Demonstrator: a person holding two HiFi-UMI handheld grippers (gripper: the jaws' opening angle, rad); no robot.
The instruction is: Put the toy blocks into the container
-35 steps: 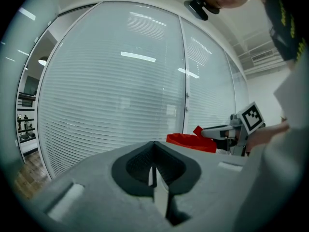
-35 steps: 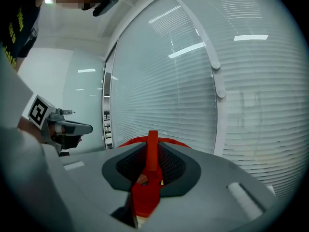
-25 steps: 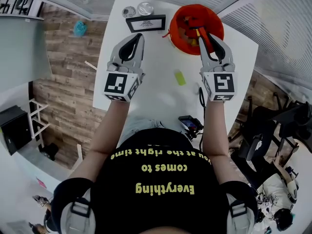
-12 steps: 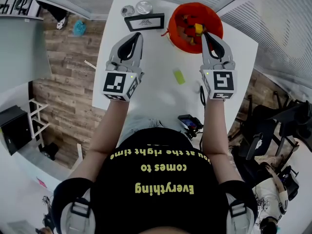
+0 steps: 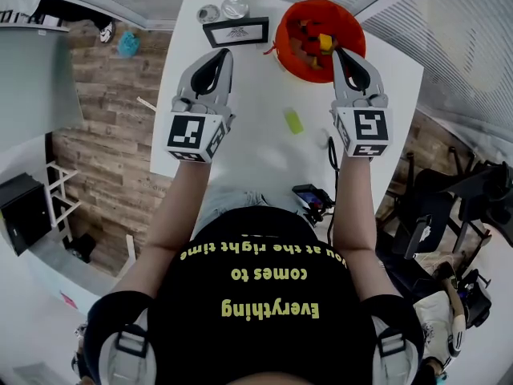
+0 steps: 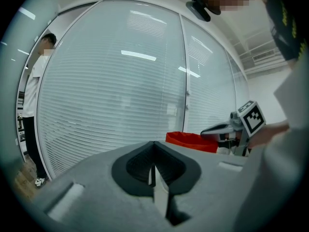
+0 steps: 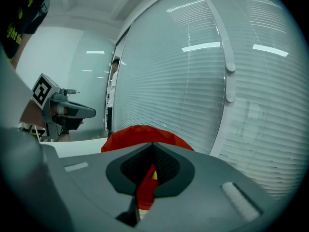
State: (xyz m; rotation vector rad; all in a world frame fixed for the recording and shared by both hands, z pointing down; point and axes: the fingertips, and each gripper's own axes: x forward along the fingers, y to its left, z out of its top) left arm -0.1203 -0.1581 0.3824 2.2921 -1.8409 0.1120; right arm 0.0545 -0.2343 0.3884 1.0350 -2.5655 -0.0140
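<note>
- An orange-red, round, open-topped container (image 5: 290,61) is seen standing near the far right corner of a white table (image 5: 256,151).
- Several toy blocks (image 5: 309,37) are seen piled inside it, mostly red, with one yellow block (image 5: 325,42) showing on top. Their exact number cannot be told.
- The task is judged to be well advanced, since most of the blocks are already lodged in the container.
- One small, flat yellow-green piece (image 5: 294,122) is seen lying on the bare table, between the two grippers and apart from the container. It is taken to be a block left to collect, though its kind cannot be confirmed.
- The right gripper (image 5: 339,52) is held at the near rim of the container. Its jaws are pressed together and nothing is carried between them; only the red container behind shows through the slit in the right gripper view.
- The left gripper (image 5: 226,53) is held over the table to the left, well apart from the container. Its jaws are likewise brought together, with nothing between them.
- A framed card (image 5: 236,33) and two round silvery objects (image 5: 223,10) are seen at the far edge of the table, untouched.
</note>
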